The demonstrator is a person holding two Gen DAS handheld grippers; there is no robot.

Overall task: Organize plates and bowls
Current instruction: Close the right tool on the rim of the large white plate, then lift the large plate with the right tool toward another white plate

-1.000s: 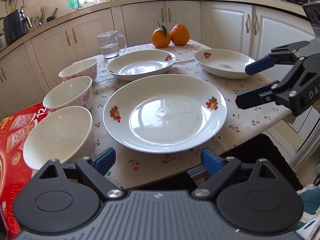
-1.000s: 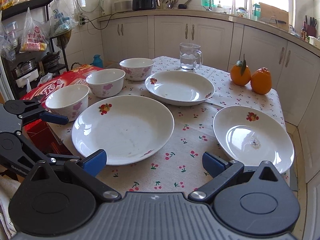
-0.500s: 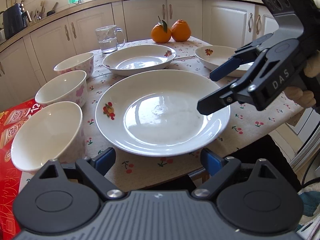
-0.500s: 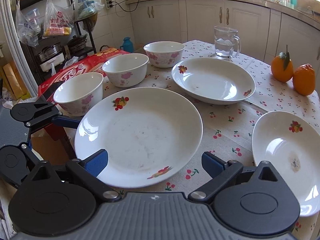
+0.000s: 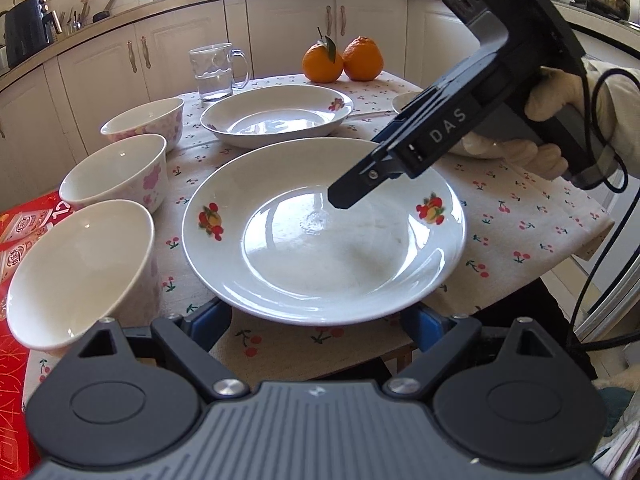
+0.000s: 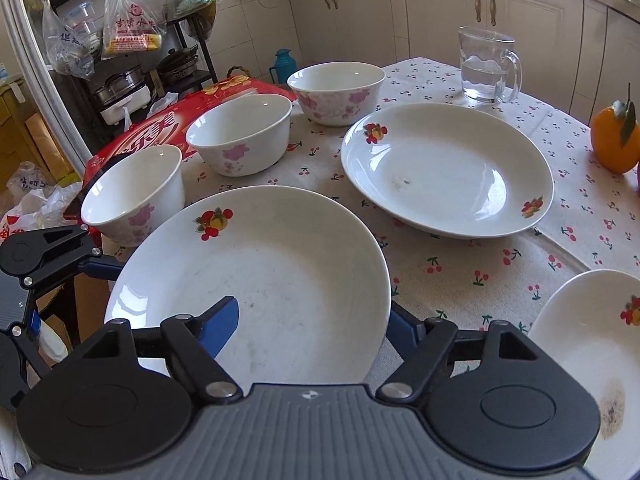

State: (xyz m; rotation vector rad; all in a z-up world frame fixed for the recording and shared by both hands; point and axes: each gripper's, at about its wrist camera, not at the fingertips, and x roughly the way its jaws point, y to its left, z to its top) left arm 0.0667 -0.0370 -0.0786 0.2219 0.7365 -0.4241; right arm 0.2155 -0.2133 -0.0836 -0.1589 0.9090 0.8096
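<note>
A large white plate (image 5: 324, 228) with fruit prints lies at the table's front edge; it also shows in the right wrist view (image 6: 260, 276). My left gripper (image 5: 320, 326) is open below its near rim. My right gripper (image 6: 308, 326) is open, one blue finger (image 6: 220, 320) over the plate's inside and the other under its right rim; from the left wrist view it (image 5: 352, 196) hovers over the plate. A second plate (image 5: 276, 114) lies behind, a third plate (image 6: 592, 356) at the right. Three bowls (image 5: 80, 268) (image 5: 116, 172) (image 5: 144, 122) stand along the left.
A glass mug of water (image 5: 214, 72) and two oranges (image 5: 342, 60) stand at the back of the cherry-print tablecloth (image 5: 520, 216). A red box (image 6: 160, 132) sits beside the table at the left. Kitchen cabinets (image 5: 280, 32) surround the table.
Both grippers have moved in on the large front plate. The right gripper has come over the plate's right rim so its fingers straddle it. The left gripper now sits under the near rim.
</note>
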